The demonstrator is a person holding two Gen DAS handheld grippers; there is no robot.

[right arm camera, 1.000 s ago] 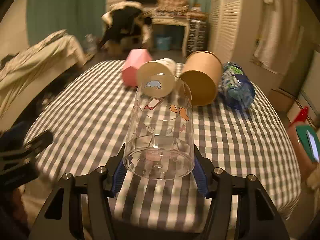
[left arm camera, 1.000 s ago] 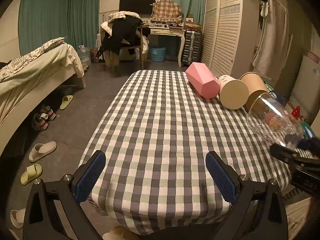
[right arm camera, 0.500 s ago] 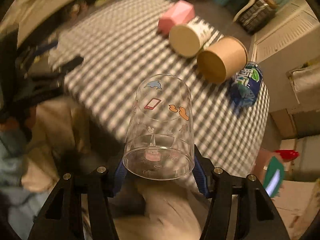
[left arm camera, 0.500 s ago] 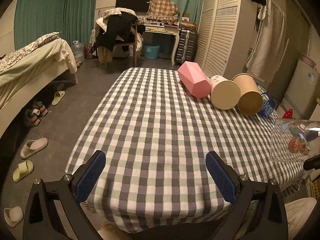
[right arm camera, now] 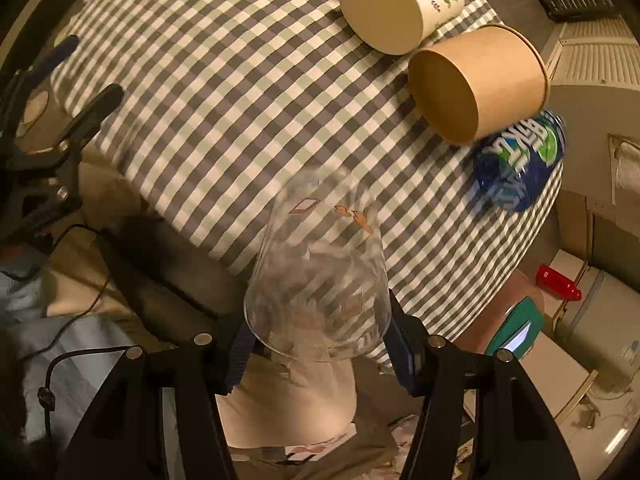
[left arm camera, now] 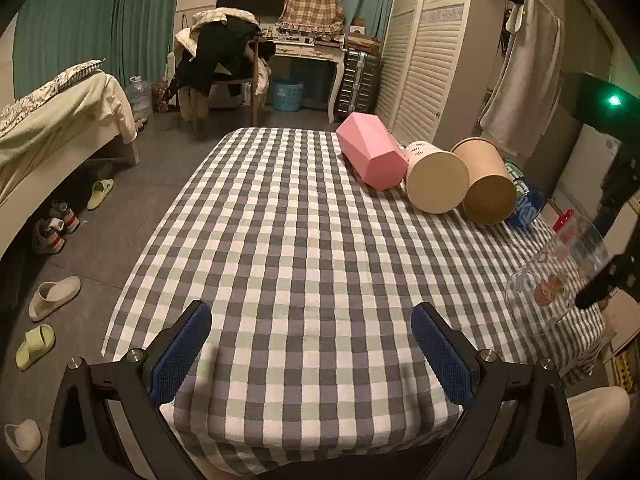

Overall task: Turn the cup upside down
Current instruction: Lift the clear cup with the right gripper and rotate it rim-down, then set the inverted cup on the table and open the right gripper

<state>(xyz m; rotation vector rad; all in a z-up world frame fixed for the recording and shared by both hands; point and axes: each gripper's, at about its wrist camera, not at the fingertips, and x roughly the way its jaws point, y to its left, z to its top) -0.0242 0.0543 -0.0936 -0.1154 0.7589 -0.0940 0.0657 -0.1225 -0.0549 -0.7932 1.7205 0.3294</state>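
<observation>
My right gripper (right arm camera: 318,344) is shut on a clear plastic cup (right arm camera: 320,268) with small cartoon prints. It grips the cup near the rim and holds it in the air above the near right corner of the checked table (right arm camera: 224,92), tilted steeply downward. The cup also shows at the right edge of the left wrist view (left arm camera: 556,276), with the right gripper (left arm camera: 608,280) above it. My left gripper (left arm camera: 312,344) is open and empty, low over the table's near edge (left arm camera: 304,420).
A pink faceted cup (left arm camera: 372,156), a white paper cup (left arm camera: 436,176), a brown paper cup (left arm camera: 486,180) and a blue packet (left arm camera: 524,196) lie on their sides at the table's far right. A bed (left arm camera: 52,128), shoes and slippers are on the left.
The right gripper has lifted and tipped the cup from roughly level to pointing steeply down at the table. The left gripper has barely moved and stays open.
</observation>
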